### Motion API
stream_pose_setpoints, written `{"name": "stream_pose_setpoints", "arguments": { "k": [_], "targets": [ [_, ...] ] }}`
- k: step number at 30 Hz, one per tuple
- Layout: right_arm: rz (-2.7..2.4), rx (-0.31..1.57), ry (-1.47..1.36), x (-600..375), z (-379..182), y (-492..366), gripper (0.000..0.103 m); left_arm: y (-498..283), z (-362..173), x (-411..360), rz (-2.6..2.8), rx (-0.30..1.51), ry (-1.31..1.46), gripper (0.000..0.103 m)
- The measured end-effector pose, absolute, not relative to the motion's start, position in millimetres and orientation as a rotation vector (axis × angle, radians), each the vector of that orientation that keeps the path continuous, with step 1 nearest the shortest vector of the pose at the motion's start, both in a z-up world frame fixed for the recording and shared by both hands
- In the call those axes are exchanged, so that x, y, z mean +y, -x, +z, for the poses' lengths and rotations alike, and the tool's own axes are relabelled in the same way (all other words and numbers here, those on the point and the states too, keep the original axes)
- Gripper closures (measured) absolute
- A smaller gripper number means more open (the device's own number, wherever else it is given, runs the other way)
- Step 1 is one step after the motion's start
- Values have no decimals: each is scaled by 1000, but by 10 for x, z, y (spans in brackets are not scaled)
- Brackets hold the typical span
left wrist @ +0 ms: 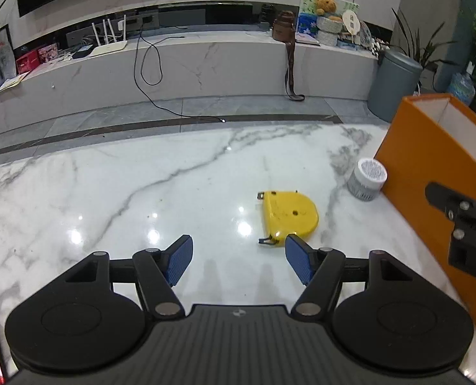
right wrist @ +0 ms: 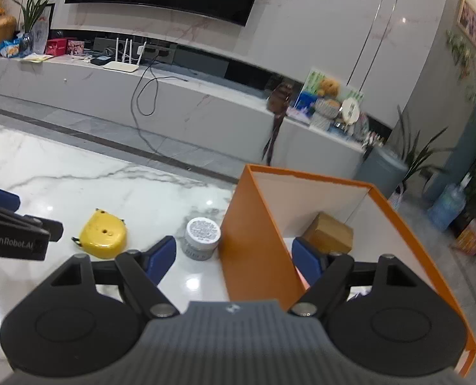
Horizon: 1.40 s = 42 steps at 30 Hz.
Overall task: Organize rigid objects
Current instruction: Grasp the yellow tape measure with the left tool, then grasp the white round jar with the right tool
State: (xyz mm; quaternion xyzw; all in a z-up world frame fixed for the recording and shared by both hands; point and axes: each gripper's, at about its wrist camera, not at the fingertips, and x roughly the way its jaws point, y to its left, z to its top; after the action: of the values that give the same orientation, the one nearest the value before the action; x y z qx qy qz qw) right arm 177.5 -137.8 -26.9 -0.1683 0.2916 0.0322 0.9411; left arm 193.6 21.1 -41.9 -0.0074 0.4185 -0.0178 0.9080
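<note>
A yellow tape measure [left wrist: 289, 213] lies on the white marble table [left wrist: 141, 186], just ahead and to the right of my open, empty left gripper [left wrist: 239, 258]. A small grey jar with a patterned lid [left wrist: 367, 178] stands against the orange box [left wrist: 430, 192]. In the right wrist view the tape measure [right wrist: 103, 235] and jar [right wrist: 202, 235] sit left of the orange box [right wrist: 254, 234], which holds a brown cardboard box [right wrist: 329, 232]. My right gripper [right wrist: 234, 258] is open and empty, straddling the box's left wall.
Beyond the table edge is a grey floor with a black cable [left wrist: 148, 64] and a long TV bench [left wrist: 205, 61]. A grey bin [left wrist: 393, 83] stands at the right. The right gripper's body [left wrist: 469, 224] shows at the left view's right edge.
</note>
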Motion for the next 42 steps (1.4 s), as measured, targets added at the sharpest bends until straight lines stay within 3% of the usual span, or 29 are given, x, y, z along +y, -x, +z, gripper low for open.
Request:
{"name": "stream_pose_setpoints", "arguments": {
  "k": [12,25,29,42],
  "targets": [
    [86,510,540,-1135,-541,-1711,29,-2027,-663,6,-113,839,-46,25],
    [76,500,474,-1128,-523,-1714,32,-2313,-820,-49,-131,826,60,19],
    [88,509,478,-1113,-555,-1722,32,-2317,-807,10,-132,809,77,46],
    [131,601,359,-872,-767,-1881,32,-2086,-779,545,-106,828,98,47]
  ]
}}
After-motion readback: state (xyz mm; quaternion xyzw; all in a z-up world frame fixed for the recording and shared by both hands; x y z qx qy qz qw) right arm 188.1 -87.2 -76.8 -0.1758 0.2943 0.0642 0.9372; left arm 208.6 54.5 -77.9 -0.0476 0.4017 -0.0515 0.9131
